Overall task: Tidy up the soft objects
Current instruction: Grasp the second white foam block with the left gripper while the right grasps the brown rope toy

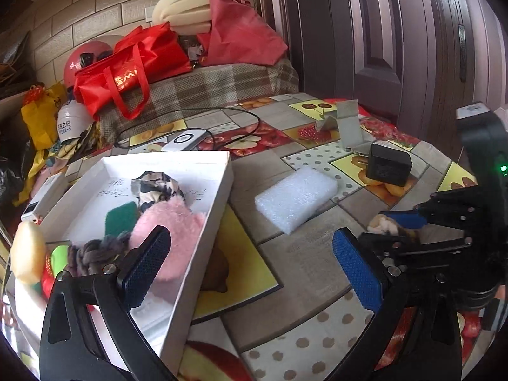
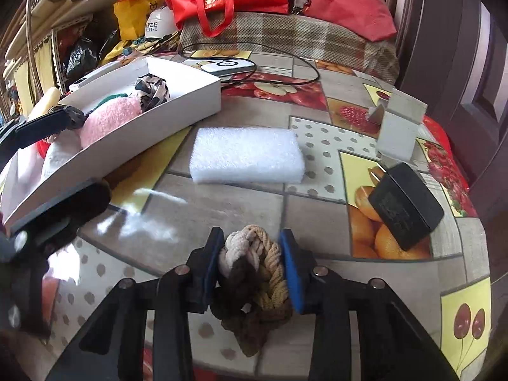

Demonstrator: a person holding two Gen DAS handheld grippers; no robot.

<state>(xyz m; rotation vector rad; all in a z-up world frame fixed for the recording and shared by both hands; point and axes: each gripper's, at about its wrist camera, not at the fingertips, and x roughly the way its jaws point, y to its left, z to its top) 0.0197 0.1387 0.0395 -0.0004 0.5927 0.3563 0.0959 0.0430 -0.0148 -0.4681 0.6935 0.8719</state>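
Note:
My right gripper [image 2: 250, 266] is shut on a braided rope knot [image 2: 250, 273] in cream, tan and brown, just above the table; it also shows in the left wrist view [image 1: 385, 224]. My left gripper [image 1: 250, 263] is open and empty beside the right wall of a white box [image 1: 219, 197]. The box [image 2: 177, 108] holds a pink plush [image 1: 165, 225], a black-and-white cloth [image 1: 155, 187], a green sponge [image 1: 122, 219] and a grey braided scrunchie [image 1: 95, 250]. A white foam block [image 2: 247, 155] lies on the table ahead of the right gripper; it also shows in the left wrist view [image 1: 295, 200].
A black charger [image 2: 406, 206] and a grey phone stand [image 2: 400, 127] sit at the right. A white device with a black cable [image 2: 228, 65] lies behind the box. Red bags [image 1: 133, 66] and a plaid cushion [image 1: 222, 85] stand at the table's far edge.

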